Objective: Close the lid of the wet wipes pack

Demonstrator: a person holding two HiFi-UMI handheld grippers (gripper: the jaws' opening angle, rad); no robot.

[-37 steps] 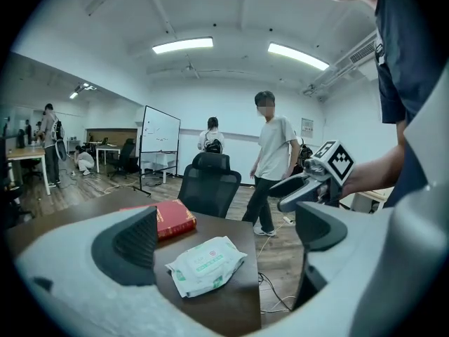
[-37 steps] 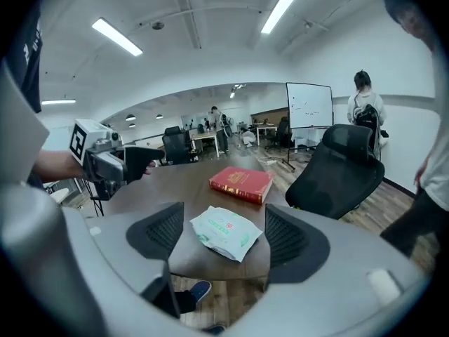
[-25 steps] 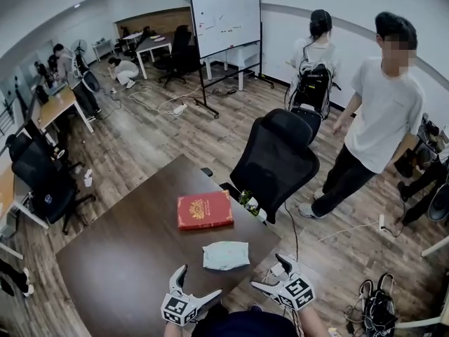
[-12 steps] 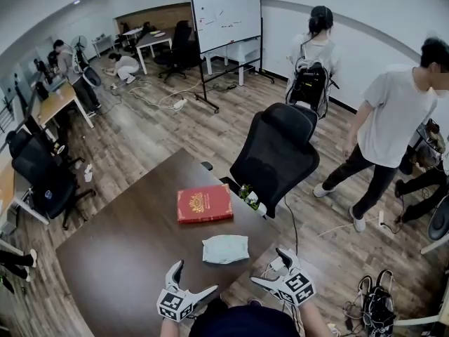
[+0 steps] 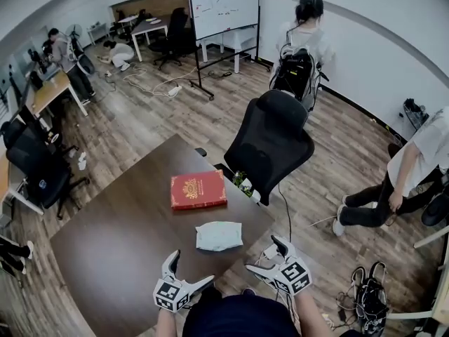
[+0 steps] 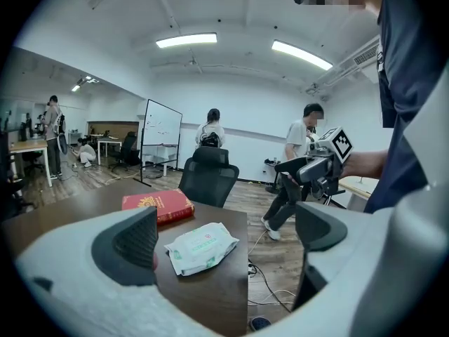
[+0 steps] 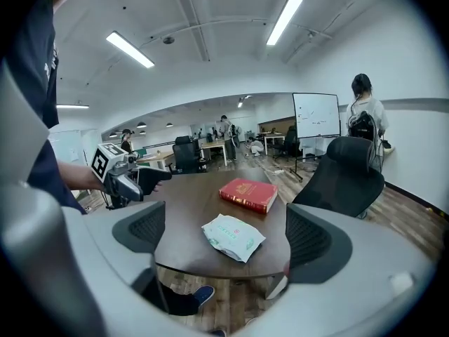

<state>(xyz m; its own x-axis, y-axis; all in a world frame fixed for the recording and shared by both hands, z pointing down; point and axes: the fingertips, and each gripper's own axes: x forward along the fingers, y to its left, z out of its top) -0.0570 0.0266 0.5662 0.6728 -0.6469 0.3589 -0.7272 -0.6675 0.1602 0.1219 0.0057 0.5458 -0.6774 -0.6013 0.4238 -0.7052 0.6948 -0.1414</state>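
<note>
The wet wipes pack [image 5: 219, 236], pale green and white, lies flat on the dark brown table [image 5: 119, 244] near its front right corner; it also shows as the pack [image 6: 201, 245] and the pack [image 7: 233, 236]. I cannot tell how its lid stands. My left gripper [image 5: 184, 278] hovers at the table's near edge, jaws open and empty, left of the pack. My right gripper [image 5: 269, 256] hangs just off the table's right front corner, jaws wide open with nothing between them. Neither gripper touches the pack.
A red book [image 5: 198, 189] lies on the table beyond the pack. A black office chair [image 5: 270, 142] stands at the table's far right corner. People stand and crouch on the wooden floor at right [image 5: 414, 170] and by the whiteboard [image 5: 223, 4]. Cables and bags [image 5: 368, 297] lie at right.
The person in the white shirt has walked right and bent down at the frame's edge. The head view has shifted slightly. Both grippers stay near the table's front edge.
</note>
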